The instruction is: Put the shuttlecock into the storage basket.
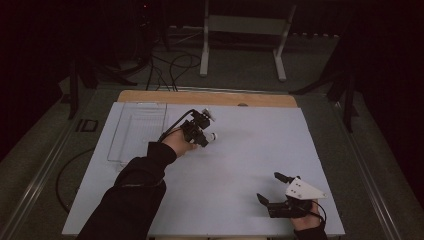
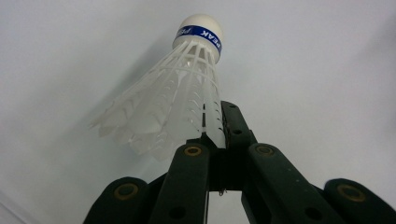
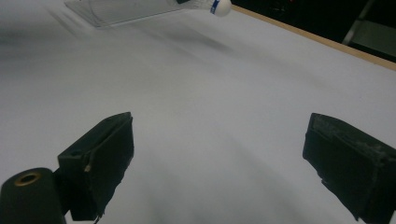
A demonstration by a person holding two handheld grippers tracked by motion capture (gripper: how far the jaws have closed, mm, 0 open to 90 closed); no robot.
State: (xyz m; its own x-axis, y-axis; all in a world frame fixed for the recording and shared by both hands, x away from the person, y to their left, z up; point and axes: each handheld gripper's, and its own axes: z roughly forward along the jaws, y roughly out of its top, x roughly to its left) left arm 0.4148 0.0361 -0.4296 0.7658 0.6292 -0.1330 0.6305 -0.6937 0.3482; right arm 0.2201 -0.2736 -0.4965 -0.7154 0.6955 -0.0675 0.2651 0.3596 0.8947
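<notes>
A: Left gripper (image 1: 202,131), above the white sheet surface (image 1: 240,150), nearer its far left corner than its centre. Jaws pinched fully together on the skirt edge of a white plastic shuttlecock with a white cork head and a blue band (image 2: 173,93).

B: Confirmed in the left gripper view. Held by one wall of the skirt only, close to the open rim; cork head pointing away from the jaws. Probably gripped there because the thin skirt is the part that fits between flat pads, whereas the rounded head would slip.

A: Shuttlecock (image 1: 212,135) clear of the surface, carried in the air, just right of the clear rectangular plastic tray (image 1: 136,131) lying along the far left edge.

B: Tray apparently empty, though hard to tell through transparent walls. Likely the drop-off point, judging from how close the load hangs to it.

A: Right gripper (image 1: 272,189), near the near right corner, low over the sheet. Jaws spread wide, nothing between the pads (image 3: 105,154).

B: Parked out of the way, presumably to leave the left side free. Cork head of the shuttlecock (image 3: 219,6) visible far off in the right gripper view.

A: Risk noted: skirt flexible, hold on one thin wall, possible twist or slip on a quick swing.
</notes>
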